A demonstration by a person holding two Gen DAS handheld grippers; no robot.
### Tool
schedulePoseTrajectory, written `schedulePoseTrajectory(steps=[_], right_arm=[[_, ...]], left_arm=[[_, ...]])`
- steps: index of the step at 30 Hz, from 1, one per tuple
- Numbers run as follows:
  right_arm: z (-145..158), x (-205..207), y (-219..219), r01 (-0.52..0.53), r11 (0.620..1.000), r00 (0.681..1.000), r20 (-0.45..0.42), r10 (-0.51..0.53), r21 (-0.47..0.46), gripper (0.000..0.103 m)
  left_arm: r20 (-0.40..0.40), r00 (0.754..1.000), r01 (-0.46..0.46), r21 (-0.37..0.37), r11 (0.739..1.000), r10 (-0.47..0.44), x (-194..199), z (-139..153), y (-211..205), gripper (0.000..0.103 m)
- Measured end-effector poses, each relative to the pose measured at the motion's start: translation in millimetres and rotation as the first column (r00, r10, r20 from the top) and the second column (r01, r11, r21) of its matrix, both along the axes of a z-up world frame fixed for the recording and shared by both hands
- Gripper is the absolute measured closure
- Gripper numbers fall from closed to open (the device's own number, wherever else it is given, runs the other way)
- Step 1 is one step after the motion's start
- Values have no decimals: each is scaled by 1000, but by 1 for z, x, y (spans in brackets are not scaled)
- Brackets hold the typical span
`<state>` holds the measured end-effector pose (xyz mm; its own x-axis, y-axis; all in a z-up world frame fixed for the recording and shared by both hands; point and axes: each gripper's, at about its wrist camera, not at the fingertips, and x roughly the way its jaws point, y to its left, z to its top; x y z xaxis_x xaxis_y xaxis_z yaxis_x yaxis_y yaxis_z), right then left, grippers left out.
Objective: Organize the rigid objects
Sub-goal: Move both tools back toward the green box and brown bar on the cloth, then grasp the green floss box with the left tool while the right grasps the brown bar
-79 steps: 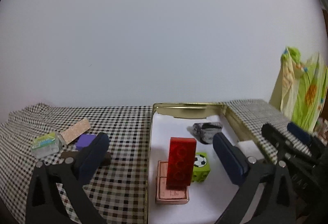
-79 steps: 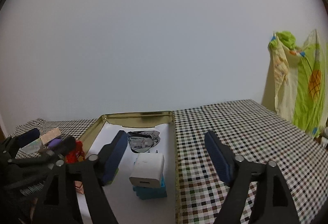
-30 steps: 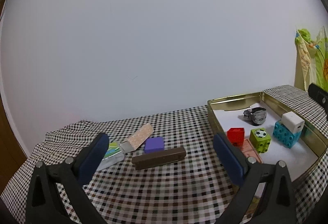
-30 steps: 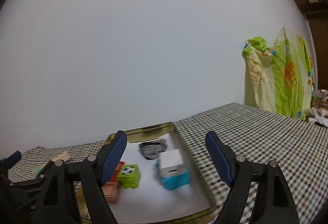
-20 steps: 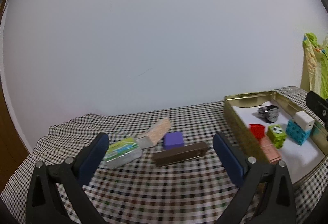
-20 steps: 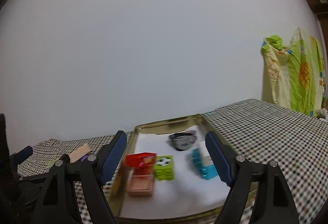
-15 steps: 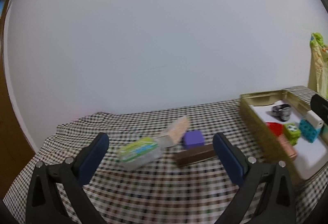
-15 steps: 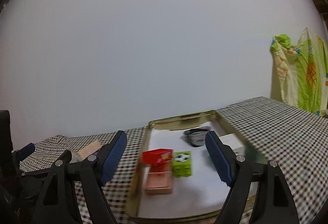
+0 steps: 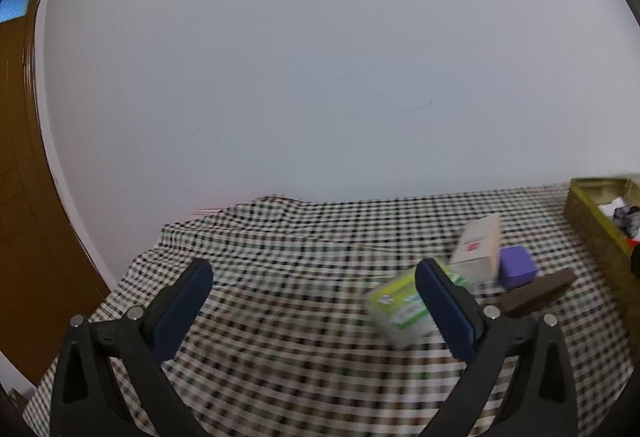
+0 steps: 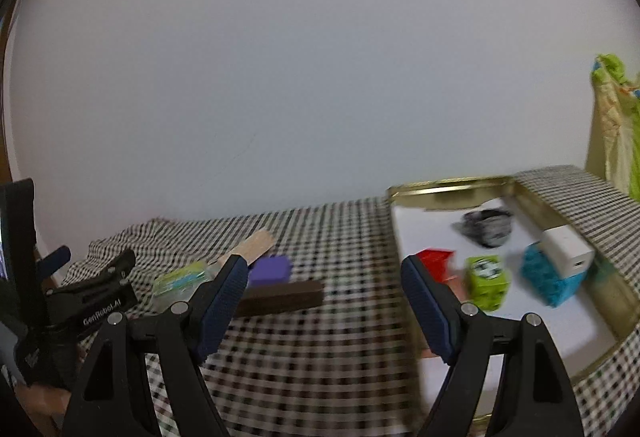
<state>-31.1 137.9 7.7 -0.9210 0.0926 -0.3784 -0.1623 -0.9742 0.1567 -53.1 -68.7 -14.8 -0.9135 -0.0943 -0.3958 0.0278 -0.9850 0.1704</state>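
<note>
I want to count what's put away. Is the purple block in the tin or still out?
Still out. The purple block lies on the checked cloth beside the brown bar, left of the tin.

tabletop (image 10: 320,357): black-white check | tin (image 10: 448,186): gold | cube (image 10: 270,270): purple | bar (image 10: 280,298): dark brown | dice block (image 10: 486,282): lime green

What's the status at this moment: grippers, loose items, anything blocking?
Left gripper and right gripper open, both empty. Green box, tan box, purple block, brown bar loose on the cloth, outside the gold tray. Nothing in the way.
</note>
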Motion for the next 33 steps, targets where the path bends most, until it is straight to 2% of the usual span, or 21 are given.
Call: schedulePoseTrajectory(steps=[3, 6, 9, 13, 20, 23, 26, 27, 29, 30, 32, 33], right_arm=[[-7, -23, -12, -31, 999, 995, 89, 33, -27, 22], [-19, -41, -18, -35, 995, 986, 162, 50, -94, 22], [-31, -60, -19, 10, 986, 977, 213, 27, -169, 22], [-49, -94, -24, 90, 966, 946, 324, -7, -242, 22], [-55, -124, -44, 236, 959, 899, 409, -156, -154, 22], [-56, -133, -51, 220, 971, 886, 437, -157, -97, 22], [-57, -134, -48, 141, 986, 892, 444, -88, -87, 22], [-57, -133, -45, 111, 990, 894, 443, -60, -89, 27], [-56, -127, -37, 62, 992, 898, 440, -9, -107, 43], [-55, -124, -32, 38, 992, 898, 439, 20, -122, 47], [-53, -117, -23, -12, 991, 894, 443, 71, -135, 64], [-52, -113, -19, -25, 991, 892, 446, 81, -129, 68]], left_arm=[[23, 1000, 0, -11, 1000, 0, -11, -2, -8, 0], [56, 998, -26, 13, 1000, 25, -18, -4, -14, 0], [72, 997, -38, 26, 999, 37, -21, -5, -16, 0], [58, 997, -47, -1, 999, 47, -23, -5, -9, 0], [81, 996, -35, 3, 999, 35, -29, -7, -10, 0], [94, 995, -28, 5, 1000, 28, -33, -11, -17, 0], [121, 993, -20, 18, 1000, 18, -36, -17, -19, 0], [124, 992, -15, 22, 1000, 13, -38, -18, -17, 0], [125, 992, -13, 28, 1000, 9, -38, -19, -21, 0], [126, 992, -12, 32, 999, 8, -37, -19, -21, 0], [134, 991, -10, 40, 999, 4, -39, -20, -23, 0], [140, 990, -8, 46, 999, 1, -39, -21, -24, 0]])
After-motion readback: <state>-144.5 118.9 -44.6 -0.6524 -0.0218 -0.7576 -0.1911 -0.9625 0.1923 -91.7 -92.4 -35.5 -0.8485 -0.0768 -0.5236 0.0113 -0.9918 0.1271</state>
